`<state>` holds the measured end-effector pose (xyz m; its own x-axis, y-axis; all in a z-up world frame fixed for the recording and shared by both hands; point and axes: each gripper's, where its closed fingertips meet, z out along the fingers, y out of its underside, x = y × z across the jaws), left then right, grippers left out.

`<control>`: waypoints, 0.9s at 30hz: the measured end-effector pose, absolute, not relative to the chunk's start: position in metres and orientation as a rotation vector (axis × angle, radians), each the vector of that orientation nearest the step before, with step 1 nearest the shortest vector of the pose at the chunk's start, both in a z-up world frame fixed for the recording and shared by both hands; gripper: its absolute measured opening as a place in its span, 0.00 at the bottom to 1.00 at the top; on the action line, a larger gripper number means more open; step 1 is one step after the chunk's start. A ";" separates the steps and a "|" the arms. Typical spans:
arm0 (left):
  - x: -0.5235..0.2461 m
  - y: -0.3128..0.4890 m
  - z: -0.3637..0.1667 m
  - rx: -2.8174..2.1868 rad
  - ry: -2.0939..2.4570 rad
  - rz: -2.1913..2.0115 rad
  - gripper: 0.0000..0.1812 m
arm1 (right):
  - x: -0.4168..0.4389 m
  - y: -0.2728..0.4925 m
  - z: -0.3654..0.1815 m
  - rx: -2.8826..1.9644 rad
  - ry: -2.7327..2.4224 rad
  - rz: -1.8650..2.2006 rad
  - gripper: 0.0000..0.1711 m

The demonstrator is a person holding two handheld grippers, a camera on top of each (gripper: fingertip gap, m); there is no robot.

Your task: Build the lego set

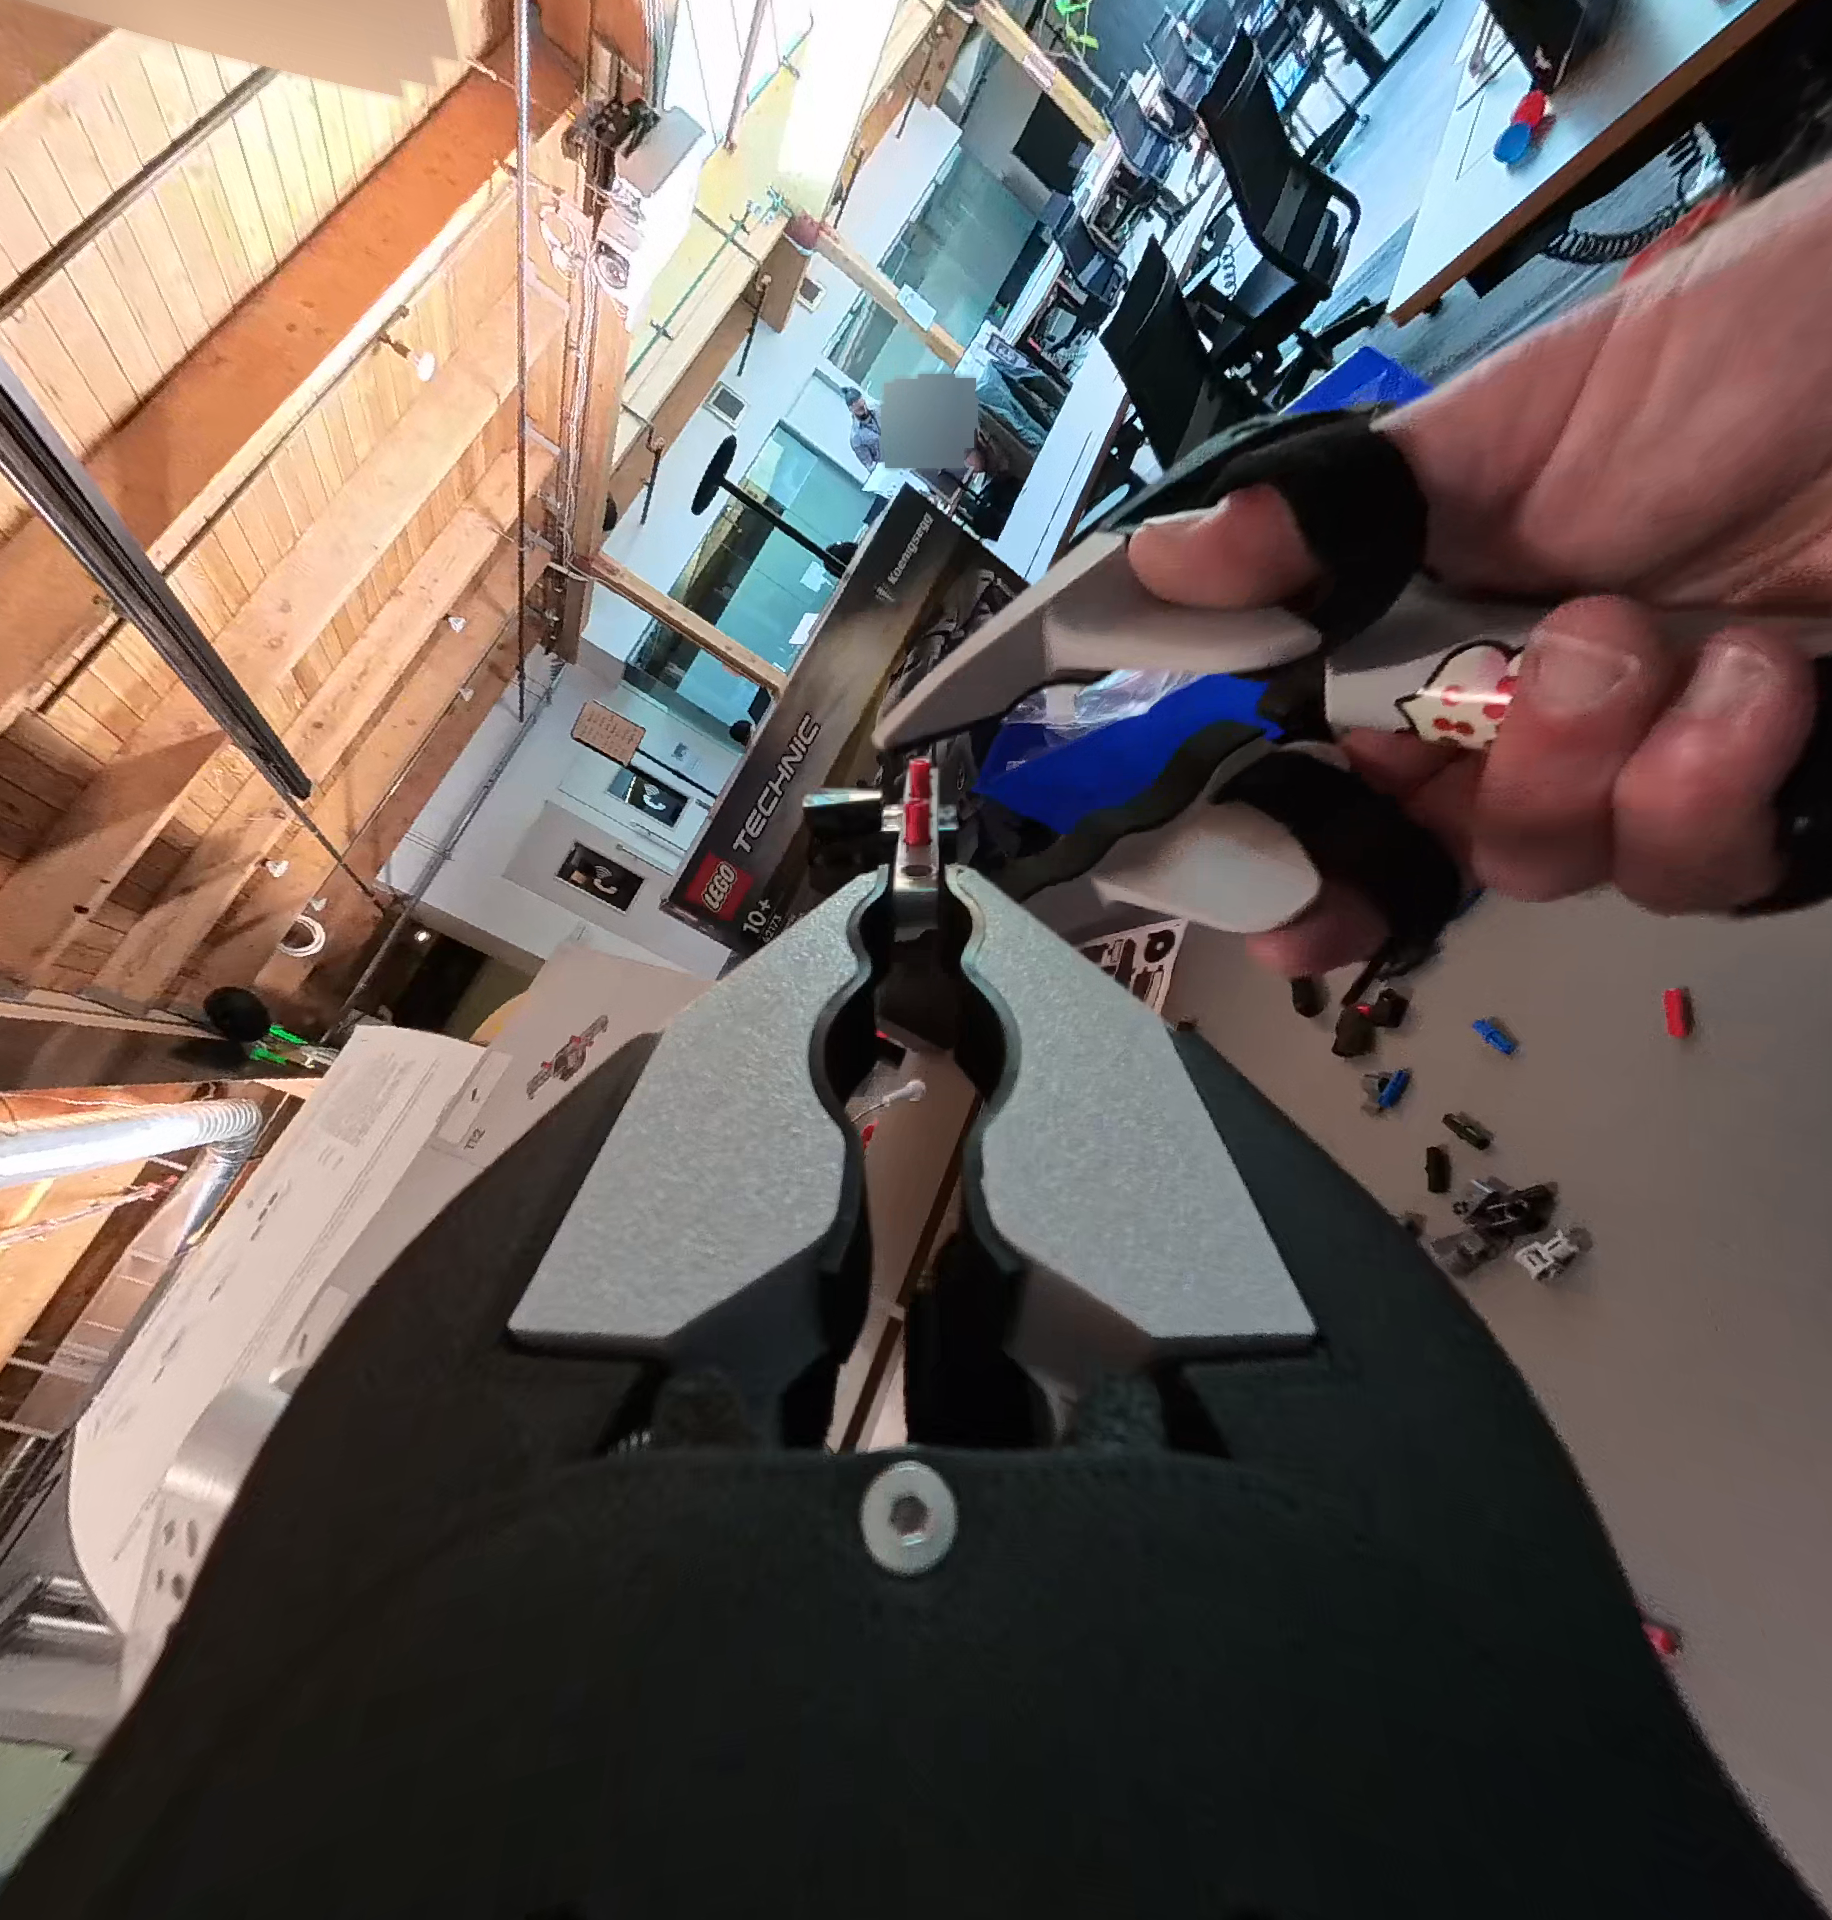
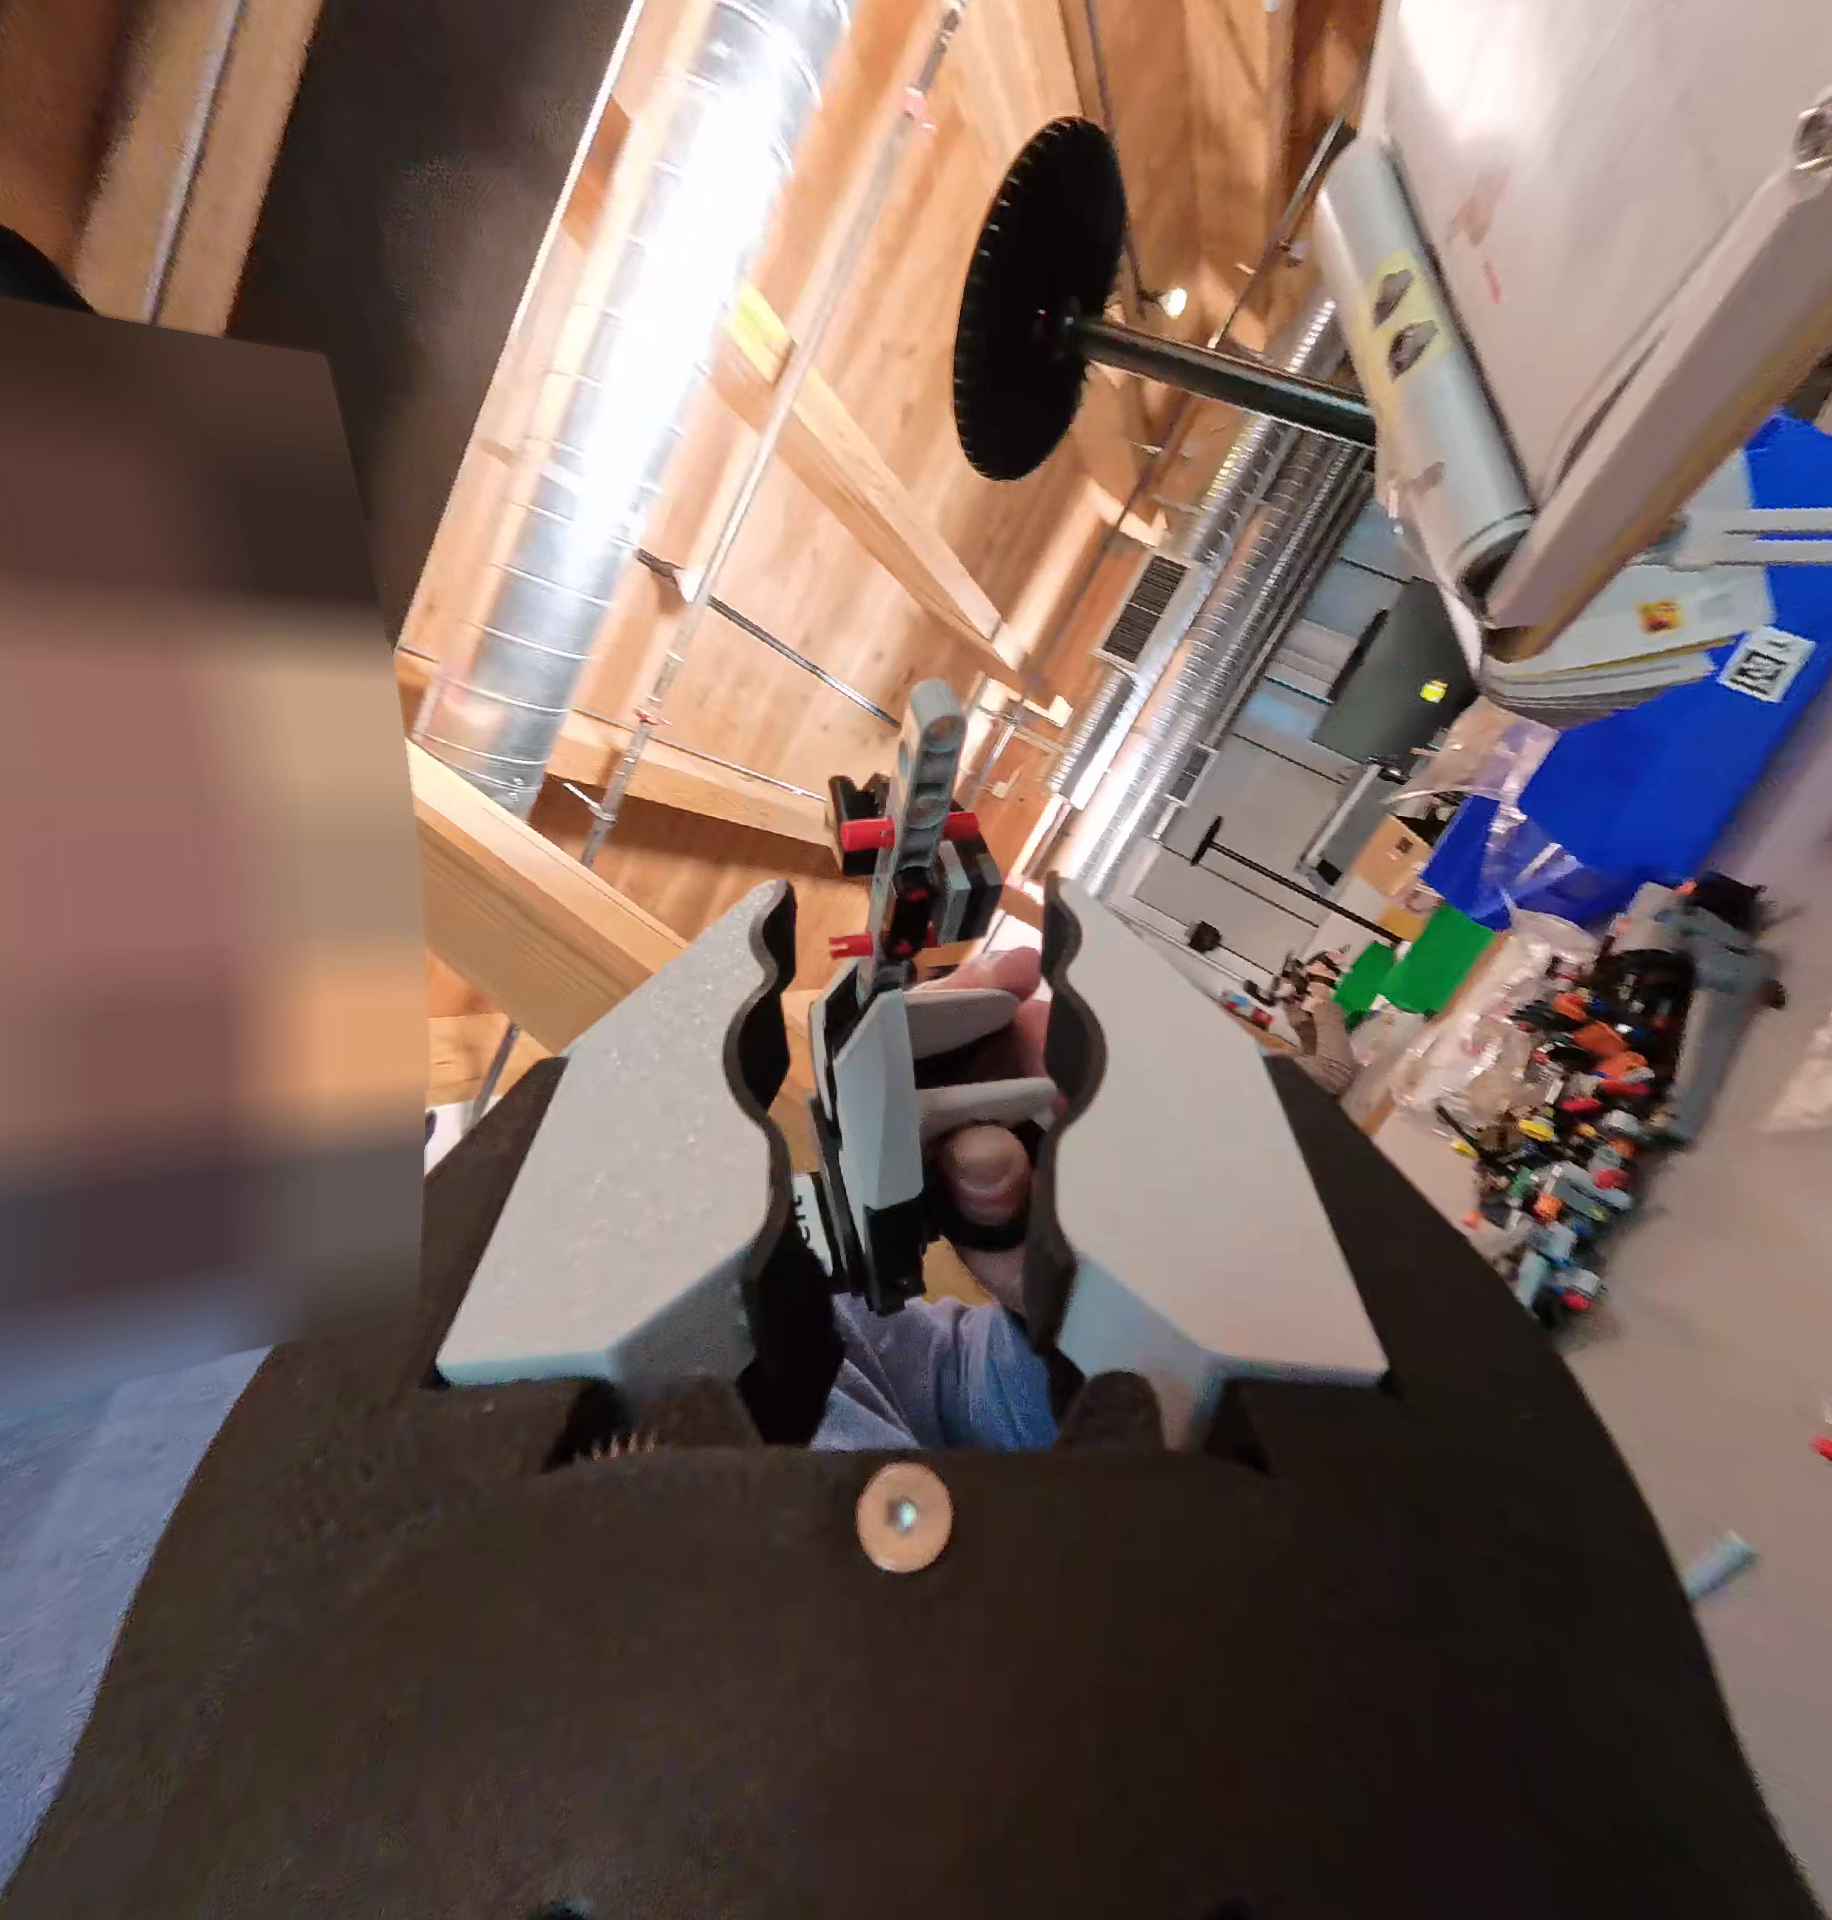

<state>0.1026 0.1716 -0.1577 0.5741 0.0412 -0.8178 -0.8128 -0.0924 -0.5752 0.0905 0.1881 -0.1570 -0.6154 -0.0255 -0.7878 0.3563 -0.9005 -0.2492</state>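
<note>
Grey lego beam (image 1: 914, 862) pinched in left claw (image 1: 917, 899)

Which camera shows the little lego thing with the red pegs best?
The right wrist view: the lego assembly shows side-on, grey beam and red pegs clear. The left wrist view shows only its end poking from the left gripper.

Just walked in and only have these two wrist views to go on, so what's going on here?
A person is building a Lego set with a handheld gripper in each hand. The left gripper is shut on a small grey assembly with red pins, held up off the table. The right gripper is open and holds nothing; in the left view it reaches in close above the assembly. Loose pieces lie scattered on the table, with the set's box standing behind.
</note>
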 end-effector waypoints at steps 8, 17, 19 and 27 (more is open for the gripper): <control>0.107 0.172 -0.153 -1.513 0.563 0.656 0.03 | 0.089 0.184 -0.147 1.117 0.496 -2.704 0.11; 0.105 0.162 -0.155 -1.533 0.497 0.512 0.10 | 0.088 0.187 -0.151 1.174 0.632 -2.689 0.10; 0.100 0.153 -0.150 -1.524 0.486 0.448 0.13 | 0.091 0.188 -0.154 1.182 0.717 -2.651 0.10; 0.092 0.150 -0.158 -1.663 0.581 0.126 0.19 | 0.100 0.170 -0.172 1.185 1.037 -2.363 0.10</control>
